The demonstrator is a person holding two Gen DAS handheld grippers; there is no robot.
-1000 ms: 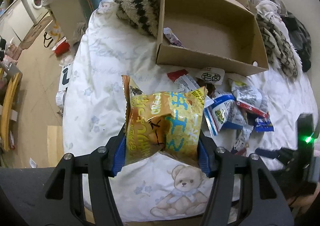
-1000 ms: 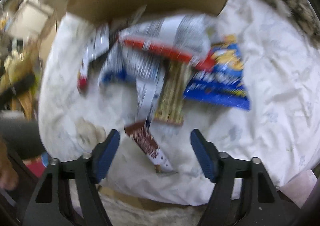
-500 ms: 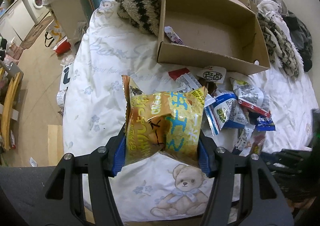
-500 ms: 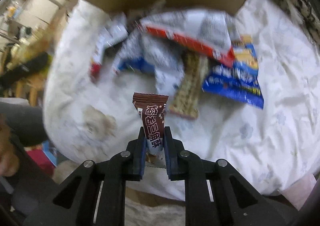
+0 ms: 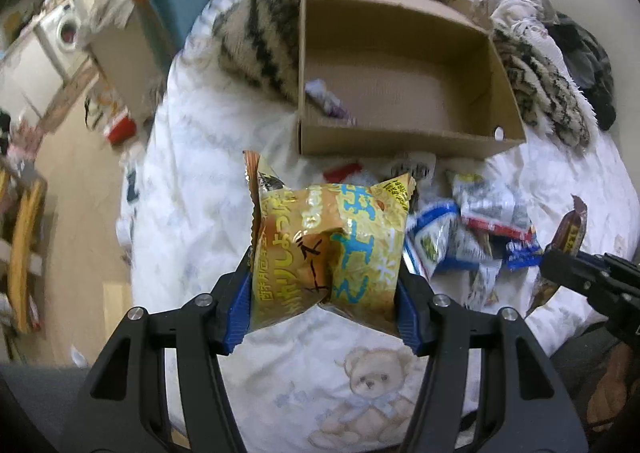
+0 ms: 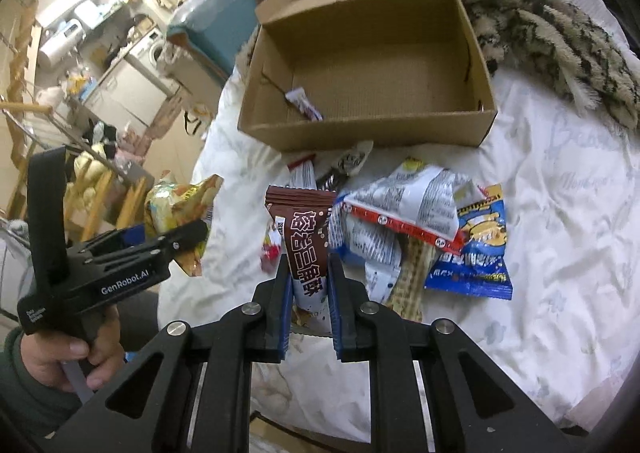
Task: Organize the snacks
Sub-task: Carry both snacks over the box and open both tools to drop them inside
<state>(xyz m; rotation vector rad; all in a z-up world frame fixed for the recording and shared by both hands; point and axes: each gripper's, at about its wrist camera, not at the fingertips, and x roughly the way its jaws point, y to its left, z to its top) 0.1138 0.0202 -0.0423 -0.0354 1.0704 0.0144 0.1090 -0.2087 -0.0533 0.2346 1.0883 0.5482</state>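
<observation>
Left wrist footage shows the left gripper [image 5: 324,289] clenched on a puffy yellow snack bag [image 5: 328,245], which is squeezed in at its lower half and held above the white bedsheet [image 5: 192,189], short of the cardboard box [image 5: 400,141]. From the right wrist view, the right gripper [image 6: 310,293] is seen clamped on the lower part of a slim brown chocolate-wafer packet [image 6: 306,249], which stands upright above the loose pile of snacks [image 6: 420,237] lying on the sheet just in front of the box. One small wrapped bar [image 6: 304,105] is already lying inside the box, near its left wall; the rest of the floor looks bare. Several risks can be judged from here. The yellow bag is air-filled and slick, so it could be squirted out of the pads or burst if the squeeze is tightened. The brown packet is gripped low, so its tall top could be bent over or caught on the box's near wall if it is carried in too low. Both tools are held close together, and a collision could be caused if both are sent to the box at once. A nudge to the light box on soft bedding could shift it.
</observation>
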